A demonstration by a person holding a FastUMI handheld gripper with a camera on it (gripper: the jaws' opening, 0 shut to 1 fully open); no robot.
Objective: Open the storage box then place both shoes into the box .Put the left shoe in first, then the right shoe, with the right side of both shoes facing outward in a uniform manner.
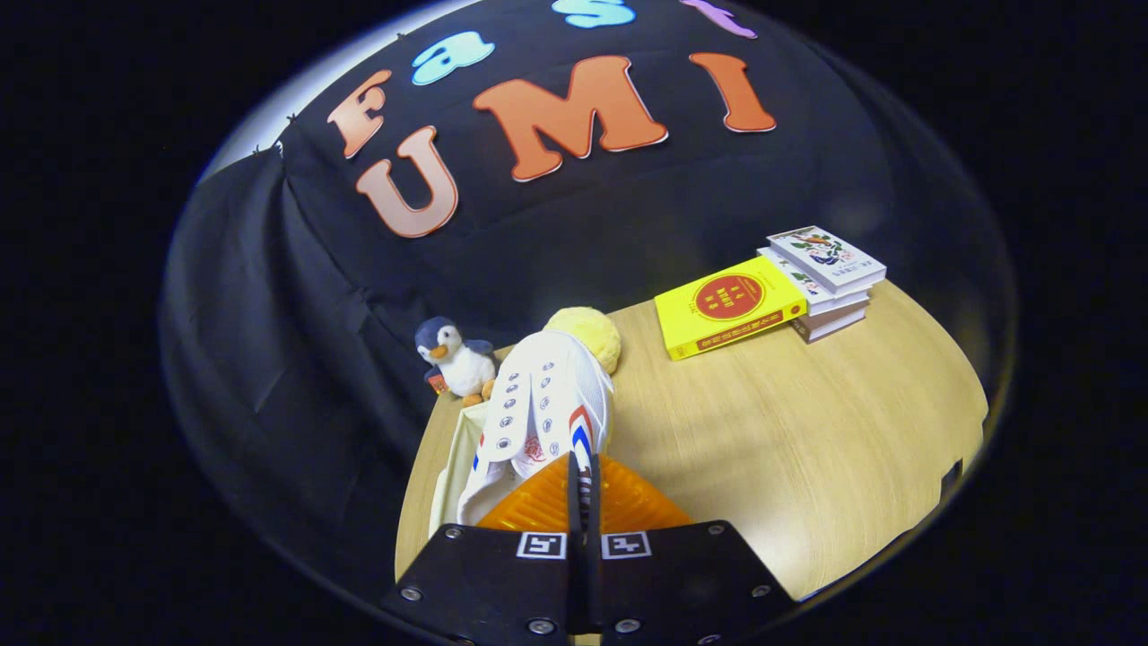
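Note:
A white shoe (538, 404) with red and blue side stripes and rows of metal eyelets hangs from my gripper (583, 475), toe pointing away toward the booth wall. Both fingers press together on a thin edge of the shoe's rear, so the gripper is shut on it. The shoe's striped side faces right. Under the shoe and to its left shows a pale wall of the storage box (451, 471), open at the top. The shoe and my fingers hide the box's inside, and whether the shoe touches the box cannot be told.
A penguin plush (457, 359) stands at the wooden table's (807, 440) far left edge, beyond the box. A yellow fuzzy ball (592, 332) lies just past the shoe's toe. A yellow book (726, 305) and a stack of books (830, 278) sit far right.

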